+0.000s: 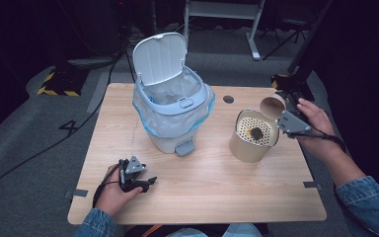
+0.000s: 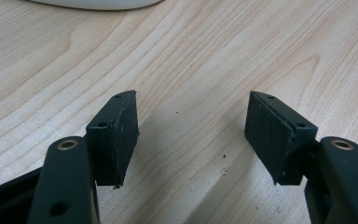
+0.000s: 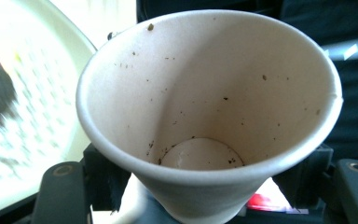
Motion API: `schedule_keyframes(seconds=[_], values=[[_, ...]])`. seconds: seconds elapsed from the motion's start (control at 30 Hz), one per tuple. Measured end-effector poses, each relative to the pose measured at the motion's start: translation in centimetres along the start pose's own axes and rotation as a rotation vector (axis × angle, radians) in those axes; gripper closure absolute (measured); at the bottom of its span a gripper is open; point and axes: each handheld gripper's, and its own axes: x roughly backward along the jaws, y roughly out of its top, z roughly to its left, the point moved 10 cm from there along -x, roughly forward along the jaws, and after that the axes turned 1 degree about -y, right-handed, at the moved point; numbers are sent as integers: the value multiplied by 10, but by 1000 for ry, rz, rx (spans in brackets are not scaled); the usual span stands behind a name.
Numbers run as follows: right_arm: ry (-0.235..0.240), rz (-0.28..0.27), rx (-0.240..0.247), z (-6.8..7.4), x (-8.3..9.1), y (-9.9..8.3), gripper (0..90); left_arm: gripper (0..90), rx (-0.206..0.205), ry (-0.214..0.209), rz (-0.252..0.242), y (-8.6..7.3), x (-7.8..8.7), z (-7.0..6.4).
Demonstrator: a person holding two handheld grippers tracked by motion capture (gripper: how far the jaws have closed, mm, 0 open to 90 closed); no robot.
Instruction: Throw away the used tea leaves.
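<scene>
The right tool [image 1: 287, 109] gripped a cup [image 1: 272, 106], tipped to empty into the strainer [image 1: 254, 129]; the left tool [image 1: 145, 184] lay wide on the bench [image 1: 217, 182].

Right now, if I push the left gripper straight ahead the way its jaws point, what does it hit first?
Probably the base of the white bin. The left gripper is open and empty, low over the bare wooden table, and a white curved edge lies ahead, slightly left of its line. Depth is unclear, so it might slip past.

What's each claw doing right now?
Left claw: open, empty, low over the table.
Right claw: shut on the paper cup.
</scene>
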Motion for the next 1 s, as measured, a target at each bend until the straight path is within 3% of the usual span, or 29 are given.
schedule_keyframes(seconds=[0.03, 0.1, 0.13, 0.23, 0.37, 0.4, 0.43, 0.53, 0.57, 0.63, 0.77, 1.0], values=[[34, -18, -87, 1, 0, -2, 299, 353, 0, 0, 0, 0, 0, 0], [55, -38, -185, 0, 0, -6, 299, 353, 0, 1, 0, 0, 0, 0], [86, -60, -265, 2, 0, -7, 300, 353, -1, 1, 0, 0, 0, 0], [143, -113, -439, 4, 1, -7, 300, 353, -1, 1, 0, 0, 0, 0], [266, -187, -733, 9, 3, -5, 300, 353, -1, 3, 0, 0, 0, 0], [316, -211, -826, 10, 4, -4, 299, 353, -1, 2, 0, 0, 0, 0], [342, -224, -881, 11, 5, -4, 299, 353, -1, 3, 1, 0, 0, 0], [469, -252, -1112, 14, 8, -4, 296, 353, 0, 1, 0, 0, 0, 0], [487, -246, -1146, 15, 8, -7, 296, 353, -1, 2, 0, 0, 0, 0], [524, -261, -1167, 16, 10, -7, 296, 353, 0, 1, 0, 0, 0, 0], [560, -278, -1128, 17, 14, -8, 294, 353, -1, 1, 1, 0, 0, 0], [577, -282, -1100, 17, 18, -6, 294, 353, 3, 0, 0, 0, 0, 0]])
